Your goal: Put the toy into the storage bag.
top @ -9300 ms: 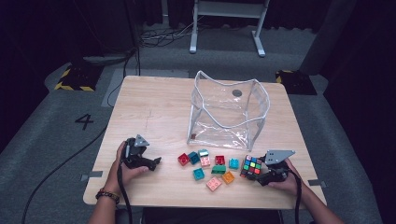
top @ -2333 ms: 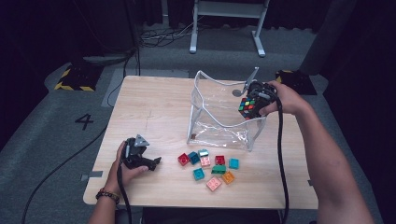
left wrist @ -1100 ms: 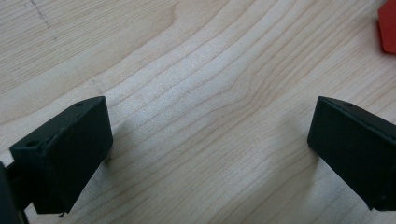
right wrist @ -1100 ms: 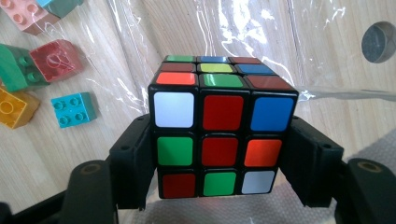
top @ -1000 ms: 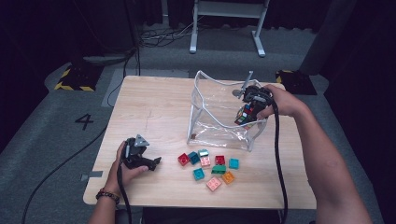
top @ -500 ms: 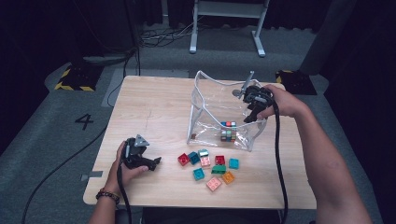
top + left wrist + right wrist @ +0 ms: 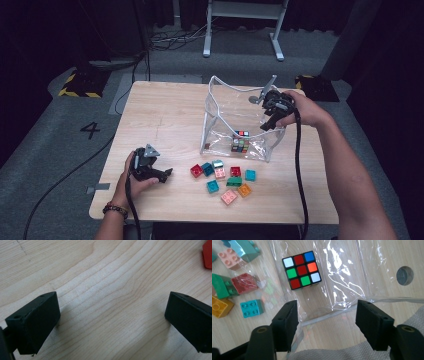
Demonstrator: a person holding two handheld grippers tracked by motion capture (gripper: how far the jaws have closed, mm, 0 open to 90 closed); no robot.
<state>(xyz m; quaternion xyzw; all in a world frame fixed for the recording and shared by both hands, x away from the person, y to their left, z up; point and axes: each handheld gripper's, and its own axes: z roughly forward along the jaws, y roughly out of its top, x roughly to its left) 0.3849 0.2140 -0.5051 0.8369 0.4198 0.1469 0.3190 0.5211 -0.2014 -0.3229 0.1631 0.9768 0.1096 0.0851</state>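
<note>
Puzzle cube (image 7: pixel 301 269) sits on the floor of the clear bag (image 7: pixel 225 107), straight below my right gripper (image 7: pixel 270 121), whose jaws hang open and empty over the rim. Left gripper (image 7: pixel 162 175), also open, rests on the worktop (image 7: pixel 165 115) just beside the loose bricks (image 7: pixel 222 176), nearer them.

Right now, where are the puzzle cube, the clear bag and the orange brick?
puzzle cube (image 7: pixel 301 269): right gripper view, middle red sticker.
clear bag (image 7: pixel 226 111): high view, near plastic wall.
orange brick (image 7: pixel 244 190): high view, studded top.
</note>
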